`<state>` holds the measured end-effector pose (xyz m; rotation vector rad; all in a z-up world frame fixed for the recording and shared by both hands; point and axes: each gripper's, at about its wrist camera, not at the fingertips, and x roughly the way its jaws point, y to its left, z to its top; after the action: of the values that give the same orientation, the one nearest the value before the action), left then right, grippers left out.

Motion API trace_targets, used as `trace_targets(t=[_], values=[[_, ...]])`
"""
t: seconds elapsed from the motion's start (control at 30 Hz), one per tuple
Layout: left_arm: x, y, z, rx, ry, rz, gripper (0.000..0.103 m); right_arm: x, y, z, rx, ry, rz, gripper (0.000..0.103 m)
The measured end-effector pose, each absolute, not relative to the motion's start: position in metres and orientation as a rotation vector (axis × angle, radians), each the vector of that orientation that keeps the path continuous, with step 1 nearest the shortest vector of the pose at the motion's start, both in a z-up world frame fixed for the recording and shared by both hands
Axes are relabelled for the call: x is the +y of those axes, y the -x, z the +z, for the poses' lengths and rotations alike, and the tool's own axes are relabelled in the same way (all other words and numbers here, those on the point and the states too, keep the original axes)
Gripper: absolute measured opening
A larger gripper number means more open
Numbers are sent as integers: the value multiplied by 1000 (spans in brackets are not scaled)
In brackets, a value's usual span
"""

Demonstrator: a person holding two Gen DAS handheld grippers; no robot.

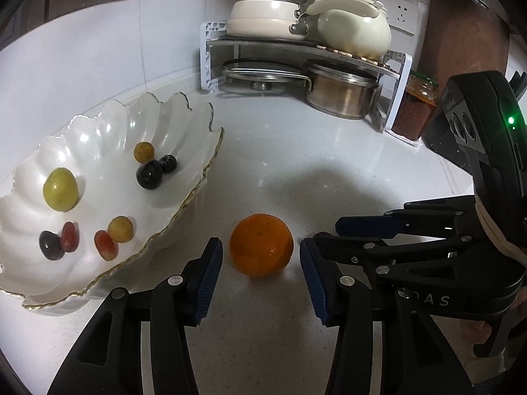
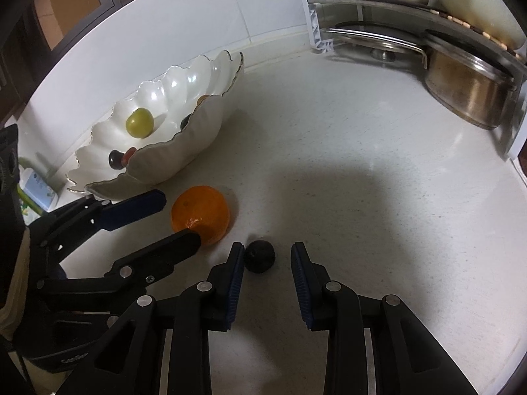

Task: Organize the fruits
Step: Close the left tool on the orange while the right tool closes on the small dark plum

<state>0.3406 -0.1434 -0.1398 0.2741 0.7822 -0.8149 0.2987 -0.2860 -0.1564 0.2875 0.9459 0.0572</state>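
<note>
We see our left tongs apart around a dimpled round orange, right tongs apart around a matte dark grape; scalloped glossy bowl beside.

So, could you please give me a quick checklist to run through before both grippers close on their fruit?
1. Orange between left gripper jaws, not yet touched: ok.
2. Dark grape between right gripper jaws: not ok, it sits against the left-hand pad.
3. The two grippers apart from each other: cannot tell, fingers nearly overlap.
4. Room in scalloped bowl for more fruit: ok.
5. Orange clear of the bowl's wall: ok.
</note>
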Motion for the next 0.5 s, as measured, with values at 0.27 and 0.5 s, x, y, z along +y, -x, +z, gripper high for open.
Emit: trace_targets(t=[0.27, 0.5], values=[[-144, -345, -141, 810, -243, -835, 46, -289, -304, -159, 955, -338, 94, 25], [-146, -349, -142, 833, -224, -838, 43, -289, -304, -161, 955, -377, 100, 20]])
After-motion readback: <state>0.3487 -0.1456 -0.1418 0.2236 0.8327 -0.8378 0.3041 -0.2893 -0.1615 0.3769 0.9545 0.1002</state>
